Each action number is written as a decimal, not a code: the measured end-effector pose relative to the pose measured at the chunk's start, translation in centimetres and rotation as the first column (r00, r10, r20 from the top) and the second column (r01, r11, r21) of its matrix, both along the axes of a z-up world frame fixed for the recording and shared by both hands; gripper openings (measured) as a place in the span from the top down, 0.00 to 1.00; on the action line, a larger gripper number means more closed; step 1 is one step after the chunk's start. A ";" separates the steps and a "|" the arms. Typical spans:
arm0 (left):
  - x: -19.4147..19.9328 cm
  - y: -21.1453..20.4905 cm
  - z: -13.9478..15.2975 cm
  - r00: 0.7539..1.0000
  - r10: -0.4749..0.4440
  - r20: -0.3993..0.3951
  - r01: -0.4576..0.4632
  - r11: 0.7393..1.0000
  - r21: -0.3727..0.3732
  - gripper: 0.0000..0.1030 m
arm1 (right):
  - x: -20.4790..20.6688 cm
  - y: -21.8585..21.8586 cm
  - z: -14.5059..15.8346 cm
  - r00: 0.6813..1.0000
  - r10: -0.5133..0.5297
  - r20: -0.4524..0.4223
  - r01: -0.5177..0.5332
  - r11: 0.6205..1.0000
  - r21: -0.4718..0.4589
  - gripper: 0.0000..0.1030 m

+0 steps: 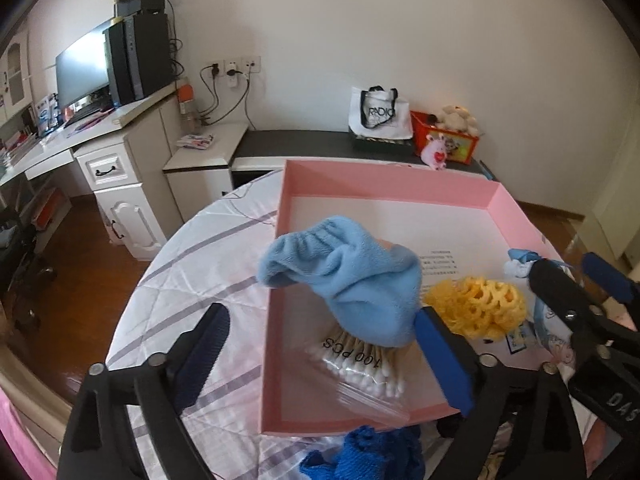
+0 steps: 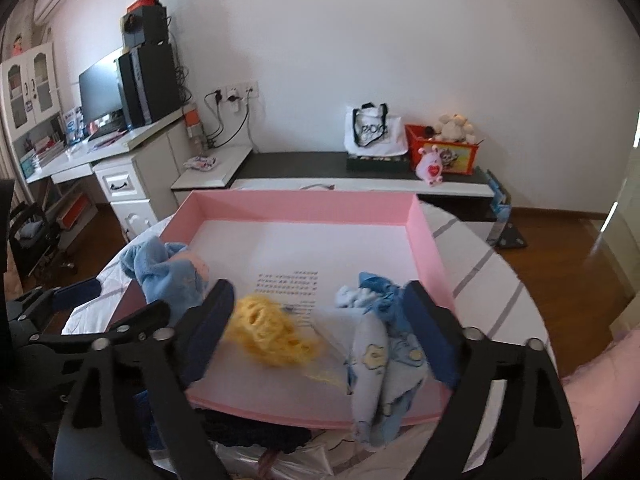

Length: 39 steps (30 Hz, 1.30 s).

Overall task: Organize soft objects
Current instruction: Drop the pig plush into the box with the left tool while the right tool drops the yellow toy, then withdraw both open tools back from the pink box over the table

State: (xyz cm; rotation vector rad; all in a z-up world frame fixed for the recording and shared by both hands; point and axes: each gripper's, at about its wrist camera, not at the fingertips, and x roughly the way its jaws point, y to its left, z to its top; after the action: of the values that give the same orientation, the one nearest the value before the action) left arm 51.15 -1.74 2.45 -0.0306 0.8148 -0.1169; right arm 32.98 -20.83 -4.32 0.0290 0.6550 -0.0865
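A pink box (image 1: pixel 280 216) (image 2: pixel 424 216) stands on a round table with a striped white cloth (image 1: pixel 192 264). In it lie a light blue sock (image 1: pixel 352 276) (image 2: pixel 168 276) over a bag of cotton swabs (image 1: pixel 360 364), a yellow net sponge (image 1: pixel 484 304) (image 2: pixel 272 332), and a pale blue patterned cloth (image 2: pixel 380 364) draped over the near rim. My left gripper (image 1: pixel 320 352) is open around the sock's lower end and the swabs. My right gripper (image 2: pixel 320 324) is open, with the sponge and cloth between its fingers. A dark blue knit piece (image 1: pixel 368 456) lies in front of the box.
Behind the table stand a low black-topped cabinet (image 2: pixel 320 164) with a white tote bag (image 2: pixel 372 128) and a red toy box (image 2: pixel 444 148), and a white desk (image 2: pixel 116 156) with a monitor at the left. Wooden floor lies around.
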 end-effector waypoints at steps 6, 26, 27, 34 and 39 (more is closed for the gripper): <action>-0.7 -0.2 -1.1 1.000 0.002 0.013 -0.002 1.000 0.012 0.03 | -0.3 -0.9 0.4 0.999 -0.050 0.013 0.050 0.999 0.011 0.00; -8.5 -0.5 -0.7 0.999 0.006 0.037 -0.006 1.000 0.016 0.03 | -1.4 -1.7 0.4 0.997 -0.081 -0.010 0.081 0.997 0.006 0.00; -8.7 -0.6 -0.6 0.999 0.005 0.037 -0.006 1.000 0.017 0.03 | -1.5 -1.7 0.4 0.997 -0.081 -0.009 0.081 0.997 0.005 0.00; -11.0 -0.8 0.2 0.999 0.006 0.050 -0.008 1.000 0.021 0.02 | -3.2 -1.8 1.0 0.997 -0.078 0.005 0.078 0.997 0.001 0.00; -12.9 -1.1 1.0 0.998 0.011 0.066 -0.013 1.000 0.025 0.01 | -4.7 -1.9 1.4 0.997 -0.075 0.014 0.075 0.997 0.001 0.00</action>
State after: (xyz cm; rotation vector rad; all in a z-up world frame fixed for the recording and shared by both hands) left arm 38.21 -2.88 3.45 -0.0076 0.7500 -0.0960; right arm 28.25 -22.71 -2.88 0.0548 0.6403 -0.1583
